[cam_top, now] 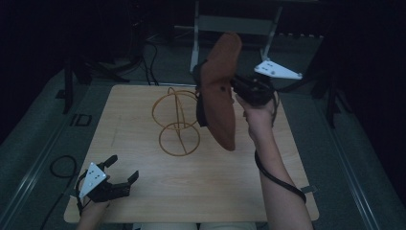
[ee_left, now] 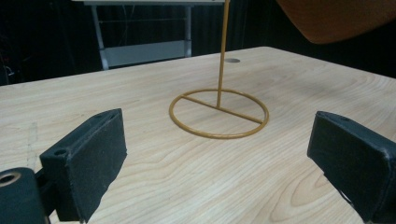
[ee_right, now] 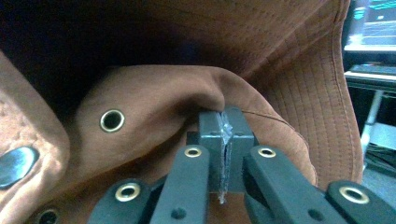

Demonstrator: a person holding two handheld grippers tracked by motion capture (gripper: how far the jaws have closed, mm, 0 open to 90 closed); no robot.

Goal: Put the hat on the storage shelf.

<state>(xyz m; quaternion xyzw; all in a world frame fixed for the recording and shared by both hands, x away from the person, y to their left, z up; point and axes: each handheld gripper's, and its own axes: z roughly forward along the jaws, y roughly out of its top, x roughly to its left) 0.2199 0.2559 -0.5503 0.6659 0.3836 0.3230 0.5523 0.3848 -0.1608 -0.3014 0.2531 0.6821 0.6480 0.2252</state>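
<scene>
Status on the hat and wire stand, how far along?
Done: the brown hat is picked up, right gripper shut on its fabric, held in the air. In hand: it hangs beside the gold wire stand, not on it. Left: likely setting it on the stand. The left gripper is open over the table.

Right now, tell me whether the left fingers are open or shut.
Open: the left fingers stand wide apart with bare table between them, holding nothing.

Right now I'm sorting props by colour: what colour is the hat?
Rust brown, with brass eyelets; the hat shows best in the right gripper view.
</scene>
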